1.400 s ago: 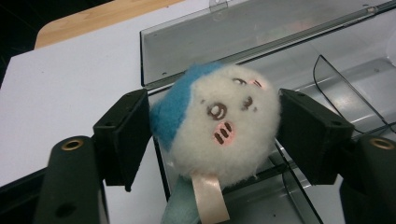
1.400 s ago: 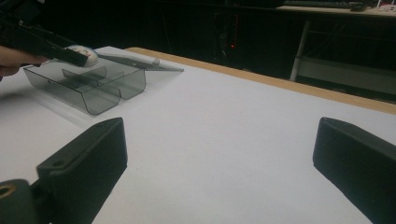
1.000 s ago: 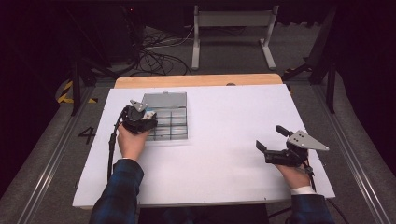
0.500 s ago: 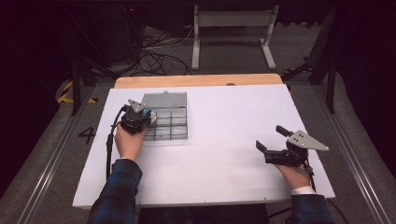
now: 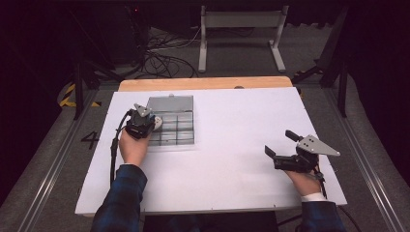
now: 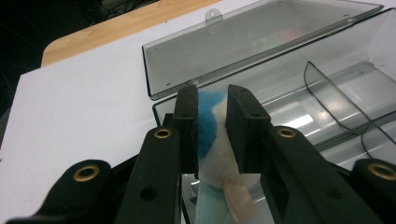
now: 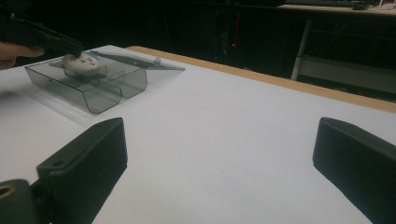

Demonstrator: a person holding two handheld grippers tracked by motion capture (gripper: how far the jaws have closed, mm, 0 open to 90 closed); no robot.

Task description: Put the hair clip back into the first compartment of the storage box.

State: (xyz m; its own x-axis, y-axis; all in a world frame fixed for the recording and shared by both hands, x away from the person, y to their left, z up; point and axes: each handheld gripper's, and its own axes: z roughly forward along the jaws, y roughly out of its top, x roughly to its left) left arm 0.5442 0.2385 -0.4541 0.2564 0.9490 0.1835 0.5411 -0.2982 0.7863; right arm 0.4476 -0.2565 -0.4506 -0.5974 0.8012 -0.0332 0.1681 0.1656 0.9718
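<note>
A clear smoky plastic compartment box lies open on the white table, its lid laid back flat. My left gripper is at the box's left end, shut on a small white and blue plush toy held over a left compartment. From the right gripper view the toy sits low in the box under the left gripper's jaws. My right gripper rests open near the table's right front, its wide-spread jaws holding nothing.
The white board covers a wooden table whose edge shows at the back. A metal stand and cables sit on the floor beyond. A cable trails from the left gripper.
The left gripper has shifted slightly toward the box's left compartments with the toy. The right gripper has stayed still.
</note>
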